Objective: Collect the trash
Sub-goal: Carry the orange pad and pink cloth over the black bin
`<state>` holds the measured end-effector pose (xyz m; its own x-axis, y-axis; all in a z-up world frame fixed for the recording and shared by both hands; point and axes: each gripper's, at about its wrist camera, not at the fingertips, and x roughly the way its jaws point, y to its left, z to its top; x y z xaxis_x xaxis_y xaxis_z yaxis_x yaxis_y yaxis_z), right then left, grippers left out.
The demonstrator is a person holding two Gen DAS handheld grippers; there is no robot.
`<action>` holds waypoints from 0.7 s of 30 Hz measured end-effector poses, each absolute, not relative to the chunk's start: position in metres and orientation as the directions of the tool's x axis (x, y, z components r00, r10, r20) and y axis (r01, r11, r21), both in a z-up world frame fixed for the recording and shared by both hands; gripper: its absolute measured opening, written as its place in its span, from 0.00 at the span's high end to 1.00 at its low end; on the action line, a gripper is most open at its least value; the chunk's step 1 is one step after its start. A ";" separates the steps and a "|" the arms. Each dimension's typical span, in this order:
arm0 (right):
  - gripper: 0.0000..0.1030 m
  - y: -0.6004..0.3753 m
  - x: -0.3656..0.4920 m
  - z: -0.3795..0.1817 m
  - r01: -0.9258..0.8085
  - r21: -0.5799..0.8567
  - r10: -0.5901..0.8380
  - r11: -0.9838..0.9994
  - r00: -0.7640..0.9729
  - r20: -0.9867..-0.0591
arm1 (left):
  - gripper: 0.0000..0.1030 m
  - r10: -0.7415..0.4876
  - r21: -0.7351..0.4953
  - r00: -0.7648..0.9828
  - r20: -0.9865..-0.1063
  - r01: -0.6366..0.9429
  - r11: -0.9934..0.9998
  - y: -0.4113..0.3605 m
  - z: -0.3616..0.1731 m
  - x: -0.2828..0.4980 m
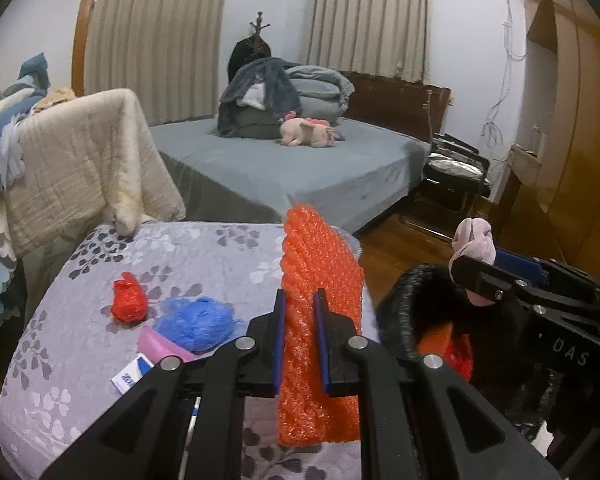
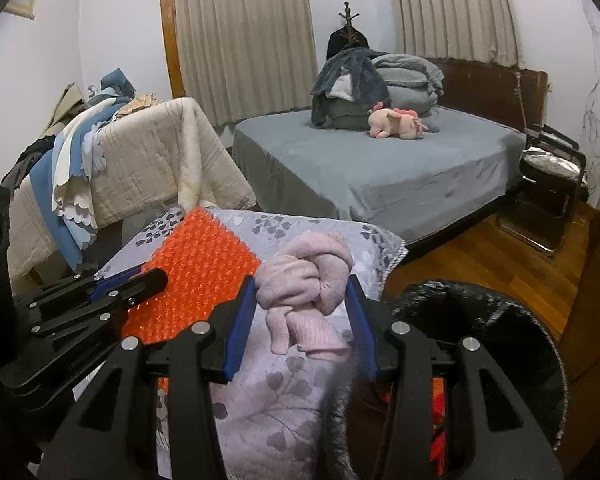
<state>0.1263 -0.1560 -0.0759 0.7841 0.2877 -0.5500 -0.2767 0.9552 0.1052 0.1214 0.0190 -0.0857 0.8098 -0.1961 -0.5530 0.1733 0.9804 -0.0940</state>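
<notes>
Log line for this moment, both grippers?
left gripper: shut on orange bubble wrap | right gripper: shut on pink cloth | black bin: nearby

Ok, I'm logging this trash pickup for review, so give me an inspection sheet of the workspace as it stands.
Surface: floral grey cover, wrinkled, partly occupied.
Job's things: orange bubble wrap and knotted pink cloth both held; black trash bag open at right, red-orange scraps inside.
Clutter: red crumpled piece, blue crumpled plastic, pink sheet, small white-blue packet on the cover.
Grippers: left hand-held gripper shut on the bubble wrap; right hand-held gripper shut on the cloth.
Cables: thin wires down the wall at right.
Surroundings: bed with plush toy, draped quilt, curtains, wooden floor.
</notes>
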 end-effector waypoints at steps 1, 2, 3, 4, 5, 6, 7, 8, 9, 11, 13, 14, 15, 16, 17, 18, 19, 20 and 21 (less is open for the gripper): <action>0.57 -0.162 0.123 -0.075 -0.269 0.105 0.281 0.957 0.788 -0.547 | 0.87 -0.202 -0.094 0.810 -0.550 0.181 0.979 0.015 -0.084 0.120; 0.57 -0.167 0.120 -0.073 -0.262 0.104 0.275 0.960 0.792 -0.545 | 0.87 -0.209 -0.093 0.810 -0.547 0.189 0.977 0.010 -0.083 0.118; 0.57 -0.173 0.116 -0.072 -0.253 0.103 0.268 0.962 0.796 -0.543 | 0.87 -0.215 -0.093 0.810 -0.545 0.196 0.976 0.006 -0.082 0.117; 0.57 -0.176 0.114 -0.071 -0.247 0.102 0.262 0.964 0.799 -0.542 | 0.87 -0.221 -0.093 0.810 -0.543 0.204 0.975 0.002 -0.081 0.115; 0.57 -0.181 0.111 -0.071 -0.238 0.100 0.254 0.966 0.802 -0.540 | 0.87 -0.229 -0.092 0.810 -0.539 0.214 0.972 -0.003 -0.079 0.114; 0.57 -0.188 0.108 -0.070 -0.227 0.098 0.243 0.969 0.806 -0.539 | 0.87 -0.235 -0.091 0.810 -0.537 0.221 0.971 -0.007 -0.079 0.113; 0.57 -0.193 0.105 -0.069 -0.218 0.096 0.234 0.971 0.810 -0.537 | 0.87 -0.243 -0.091 0.809 -0.535 0.230 0.969 -0.011 -0.078 0.111; 0.57 -0.197 0.104 -0.069 -0.210 0.095 0.228 0.973 0.812 -0.537 | 0.87 -0.251 -0.090 0.808 -0.533 0.241 0.966 -0.017 -0.077 0.110; 0.57 -0.204 0.101 -0.068 -0.198 0.093 0.217 0.976 0.816 -0.536 | 0.87 -0.258 -0.090 0.807 -0.531 0.249 0.964 -0.020 -0.076 0.109; 0.57 -0.214 0.097 -0.068 -0.180 0.091 0.200 0.979 0.821 -0.535 | 0.87 -0.275 -0.090 0.803 -0.528 0.269 0.959 -0.030 -0.075 0.108; 0.57 -0.224 0.094 -0.068 -0.161 0.089 0.183 0.983 0.825 -0.535 | 0.87 -0.287 -0.087 0.800 -0.527 0.285 0.954 -0.039 -0.074 0.107; 0.57 -0.230 0.092 -0.068 -0.150 0.088 0.174 0.985 0.827 -0.535 | 0.87 -0.293 -0.087 0.798 -0.527 0.292 0.952 -0.043 -0.074 0.107; 0.57 -0.236 0.090 -0.069 -0.140 0.086 0.164 0.986 0.828 -0.536 | 0.87 -0.303 -0.090 0.794 -0.527 0.303 0.949 -0.048 -0.073 0.106; 0.57 -0.240 0.089 -0.069 -0.132 0.084 0.156 0.988 0.829 -0.537 | 0.87 -0.312 -0.090 0.791 -0.527 0.313 0.946 -0.053 -0.073 0.106; 0.57 -0.245 0.087 -0.070 -0.120 0.082 0.145 0.989 0.830 -0.539 | 0.87 -0.317 -0.089 0.788 -0.527 0.320 0.943 -0.057 -0.073 0.106; 0.57 -0.251 0.086 -0.071 -0.108 0.080 0.134 0.991 0.831 -0.540 | 0.87 -0.327 -0.088 0.784 -0.527 0.332 0.939 -0.064 -0.074 0.106; 0.57 -0.255 0.086 -0.072 -0.098 0.078 0.125 0.992 0.831 -0.541 | 0.87 -0.333 -0.088 0.782 -0.527 0.340 0.936 -0.068 -0.074 0.106; 0.57 -0.260 0.085 -0.073 -0.087 0.076 0.115 0.993 0.832 -0.543 | 0.87 -0.339 -0.088 0.780 -0.526 0.346 0.934 -0.073 -0.074 0.106; 0.57 -0.264 0.085 -0.074 -0.079 0.074 0.107 0.994 0.832 -0.545 | 0.87 -0.347 -0.088 0.775 -0.528 0.357 0.930 -0.080 -0.074 0.107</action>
